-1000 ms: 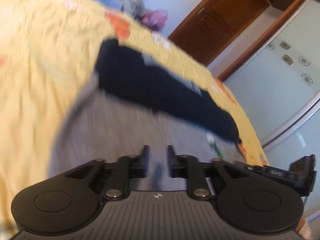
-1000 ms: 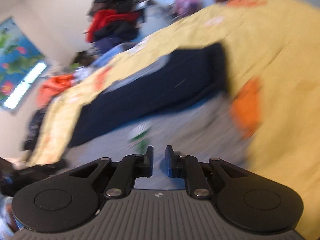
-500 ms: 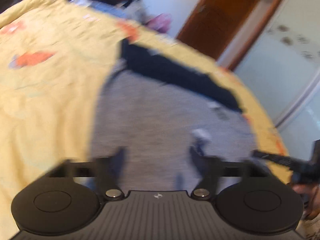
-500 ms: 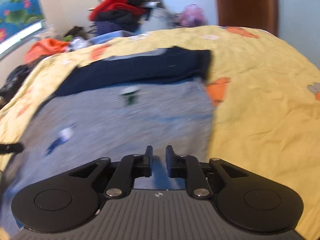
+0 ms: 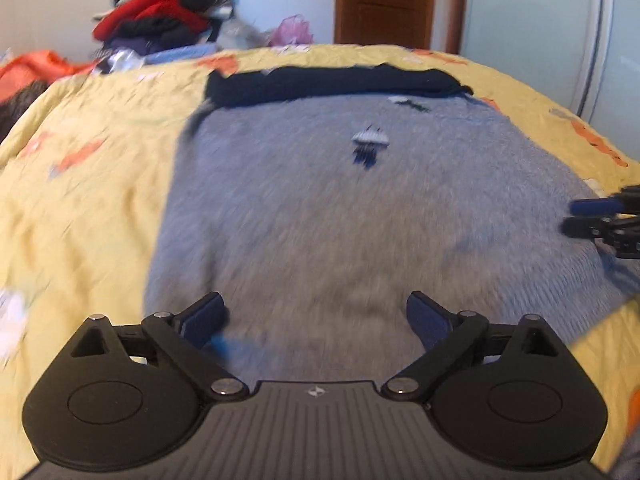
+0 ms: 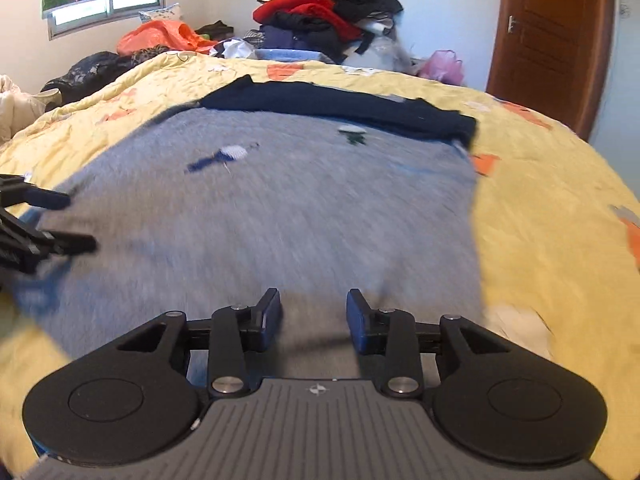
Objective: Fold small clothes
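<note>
A grey knitted garment with a dark navy band along its far edge (image 5: 360, 216) is spread flat on a yellow patterned bedspread (image 5: 80, 184). The left gripper (image 5: 316, 320) is held over the garment's near edge, its jaws spread wide and opening, nothing between them. The right gripper (image 6: 314, 316) is held likewise over the near edge, jaws partly apart and opening, nothing gripped. A heap of red and black clothes (image 6: 320, 12) is seen behind the bed.

A big bed (image 6: 560, 200) has a yellow cover. Behind it are white walls (image 6: 440, 8), a brown door (image 6: 548, 40), a bright window (image 6: 108, 8) and a clothes pile (image 6: 324, 20).
</note>
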`<control>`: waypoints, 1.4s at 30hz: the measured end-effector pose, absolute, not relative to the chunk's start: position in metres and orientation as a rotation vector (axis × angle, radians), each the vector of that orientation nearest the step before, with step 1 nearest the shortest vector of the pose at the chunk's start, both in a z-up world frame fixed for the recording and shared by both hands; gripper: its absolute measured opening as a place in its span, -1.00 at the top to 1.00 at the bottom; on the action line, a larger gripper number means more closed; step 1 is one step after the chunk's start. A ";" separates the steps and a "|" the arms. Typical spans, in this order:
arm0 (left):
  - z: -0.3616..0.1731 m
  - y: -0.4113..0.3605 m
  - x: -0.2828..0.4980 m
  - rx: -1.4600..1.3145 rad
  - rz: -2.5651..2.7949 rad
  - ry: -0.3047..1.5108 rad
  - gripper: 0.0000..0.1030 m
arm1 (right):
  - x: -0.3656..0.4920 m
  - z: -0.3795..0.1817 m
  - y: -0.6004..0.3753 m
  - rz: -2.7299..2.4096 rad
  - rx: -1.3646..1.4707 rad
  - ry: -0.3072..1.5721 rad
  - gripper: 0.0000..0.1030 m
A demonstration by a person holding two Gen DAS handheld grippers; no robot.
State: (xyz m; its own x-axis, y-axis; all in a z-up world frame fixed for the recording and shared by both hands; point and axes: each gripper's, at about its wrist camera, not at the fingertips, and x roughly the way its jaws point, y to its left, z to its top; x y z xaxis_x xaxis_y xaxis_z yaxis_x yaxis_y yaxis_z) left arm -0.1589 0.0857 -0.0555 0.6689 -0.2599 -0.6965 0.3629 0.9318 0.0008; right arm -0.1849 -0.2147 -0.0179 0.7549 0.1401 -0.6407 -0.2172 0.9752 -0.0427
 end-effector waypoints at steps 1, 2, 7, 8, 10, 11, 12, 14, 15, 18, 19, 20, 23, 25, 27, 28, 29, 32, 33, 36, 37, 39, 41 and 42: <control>-0.054 0.087 -0.166 0.153 -0.342 0.763 -0.91 | -0.193 -0.018 -0.217 0.180 -0.133 0.693 0.20; -0.054 0.088 -0.171 0.153 -0.321 0.773 -0.92 | -0.200 -0.018 -0.221 0.173 -0.125 0.692 0.16; -0.046 0.093 -0.193 0.128 -0.254 0.797 -0.92 | -0.216 -0.009 -0.229 0.160 -0.069 0.711 0.11; -0.043 0.091 -0.196 0.134 -0.239 0.788 -0.93 | -0.217 -0.005 -0.226 0.170 -0.055 0.690 0.11; -0.037 0.080 -0.197 0.156 -0.216 0.757 -0.93 | -0.213 -0.001 -0.215 0.187 -0.040 0.677 0.06; -0.035 0.075 -0.194 0.148 -0.219 0.753 -0.93 | -0.210 -0.001 -0.208 0.193 -0.036 0.670 0.02; -0.034 0.069 -0.189 0.132 -0.214 0.751 -0.93 | -0.206 -0.001 -0.201 0.200 -0.023 0.658 -0.01; -0.032 0.056 -0.181 0.108 -0.208 0.735 -0.93 | -0.194 -0.002 -0.187 0.190 -0.002 0.648 -0.01; -0.034 0.049 -0.175 0.111 -0.198 0.735 -0.93 | -0.188 -0.003 -0.181 0.183 0.004 0.641 -0.02; -0.051 0.034 -0.159 0.094 -0.183 0.798 -0.95 | -0.175 -0.010 -0.167 0.184 0.014 0.669 -0.06; -0.055 0.033 -0.160 0.097 -0.174 0.773 -1.00 | -0.174 -0.014 -0.163 0.181 0.001 0.688 -0.07; -0.057 0.034 -0.163 0.101 -0.171 0.757 -1.00 | -0.175 -0.020 -0.161 0.171 -0.013 0.707 -0.07; -0.056 0.046 -0.174 0.088 -0.179 0.772 -1.00 | -0.194 -0.024 -0.161 0.164 -0.096 0.679 -0.07; -0.057 0.057 -0.187 0.085 -0.179 0.767 -1.00 | -0.209 -0.025 -0.170 0.158 -0.091 0.670 -0.07; -0.058 0.068 -0.203 0.089 -0.188 0.754 -1.00 | -0.224 -0.027 -0.177 0.154 -0.116 0.653 -0.09; -0.059 0.074 -0.208 0.091 -0.193 0.749 -1.00 | -0.231 -0.027 -0.182 0.149 -0.116 0.648 -0.13; -0.059 0.079 -0.214 0.086 -0.195 0.750 -1.00 | -0.236 -0.027 -0.187 0.147 -0.112 0.646 -0.14; -0.058 0.093 -0.226 0.082 -0.192 0.757 -1.00 | -0.248 -0.026 -0.195 0.145 -0.116 0.647 -0.21; -0.058 0.097 -0.229 0.086 -0.197 0.755 -1.00 | -0.251 -0.026 -0.197 0.150 -0.114 0.644 -0.23; -0.052 0.102 -0.235 0.093 -0.198 0.768 -1.00 | -0.254 -0.025 -0.202 0.165 -0.100 0.648 -0.30; -0.048 0.107 -0.238 0.049 -0.212 0.765 -1.00 | -0.254 -0.021 -0.203 0.173 -0.086 0.652 -0.30; -0.039 0.117 -0.239 -0.029 -0.220 0.743 -1.00 | -0.257 -0.014 -0.205 0.179 -0.054 0.623 -0.30; -0.033 0.123 -0.230 -0.085 -0.236 0.726 -1.00 | -0.256 -0.008 -0.205 0.177 -0.032 0.596 -0.31; -0.033 0.125 -0.222 -0.110 -0.235 0.735 -1.00 | -0.253 -0.006 -0.204 0.182 -0.013 0.590 -0.32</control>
